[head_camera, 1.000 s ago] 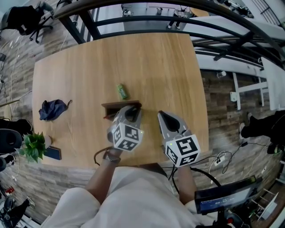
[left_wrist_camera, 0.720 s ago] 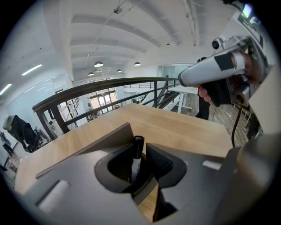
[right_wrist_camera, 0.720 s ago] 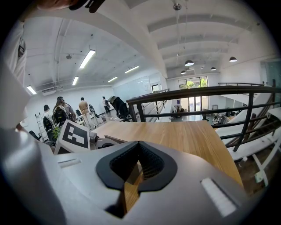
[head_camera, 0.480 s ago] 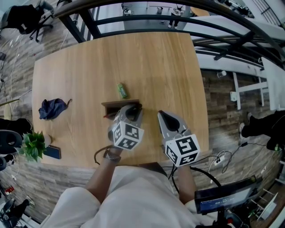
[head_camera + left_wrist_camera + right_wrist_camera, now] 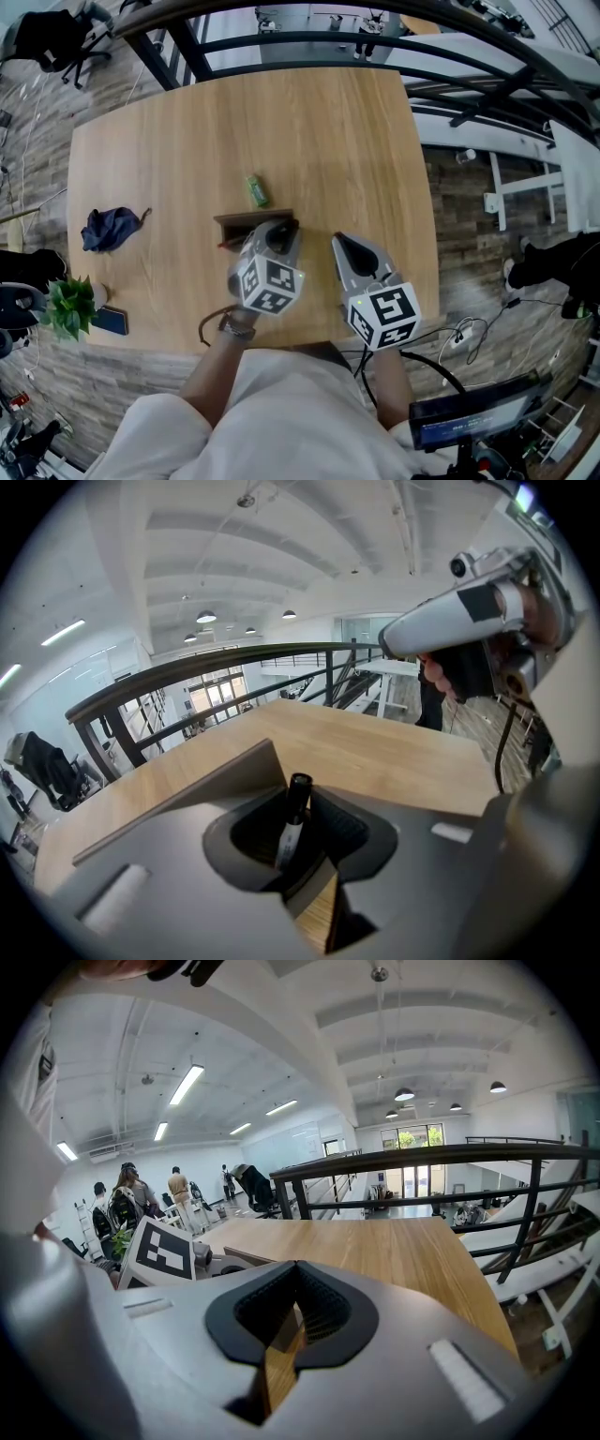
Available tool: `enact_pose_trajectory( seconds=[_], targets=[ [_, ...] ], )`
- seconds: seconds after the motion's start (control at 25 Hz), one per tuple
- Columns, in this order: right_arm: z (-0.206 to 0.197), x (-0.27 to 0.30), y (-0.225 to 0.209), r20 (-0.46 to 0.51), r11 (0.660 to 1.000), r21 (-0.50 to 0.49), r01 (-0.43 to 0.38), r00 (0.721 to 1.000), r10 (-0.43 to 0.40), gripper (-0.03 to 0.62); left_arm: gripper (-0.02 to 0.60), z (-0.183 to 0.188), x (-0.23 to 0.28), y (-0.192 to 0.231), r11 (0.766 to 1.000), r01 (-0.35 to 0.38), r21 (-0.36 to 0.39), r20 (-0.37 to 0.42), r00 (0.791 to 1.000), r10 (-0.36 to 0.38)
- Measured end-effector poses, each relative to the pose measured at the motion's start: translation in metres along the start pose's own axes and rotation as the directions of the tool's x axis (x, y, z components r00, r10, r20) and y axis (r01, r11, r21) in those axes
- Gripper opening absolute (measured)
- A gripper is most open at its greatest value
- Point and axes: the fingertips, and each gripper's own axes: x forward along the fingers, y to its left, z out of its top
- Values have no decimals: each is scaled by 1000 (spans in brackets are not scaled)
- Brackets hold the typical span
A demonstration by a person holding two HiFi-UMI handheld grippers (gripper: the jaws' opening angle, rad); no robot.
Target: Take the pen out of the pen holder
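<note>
Little has changed since the earlier frames: the left gripper (image 5: pixel 281 231) still hangs tip-down over the dark brown, box-shaped pen holder (image 5: pixel 242 223) on the pale wood-grain tabletop (image 5: pixel 328 131). The right gripper (image 5: pixel 341 246) stays just beside it. The left gripper's ribbed black pads pinch a slim black pen (image 5: pixel 292 819) with a white label band, upright between them, while the right gripper's smooth grey jaws are pressed nearly together, with only wood showing through the slit.

Black pen (image 5: pixel 294 813), white label; tan wood table (image 5: pixel 309 131); green packet (image 5: pixel 256 191); navy cloth (image 5: pixel 110 231).
</note>
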Motion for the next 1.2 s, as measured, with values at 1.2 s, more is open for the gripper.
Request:
enact_pose_trajectory(
  seconds=[1.2],
  targets=[
    [14, -6, 7, 41, 999, -30, -11, 999, 12, 2, 66, 15, -16, 6, 995, -51, 81, 58, 997, 46]
  ],
)
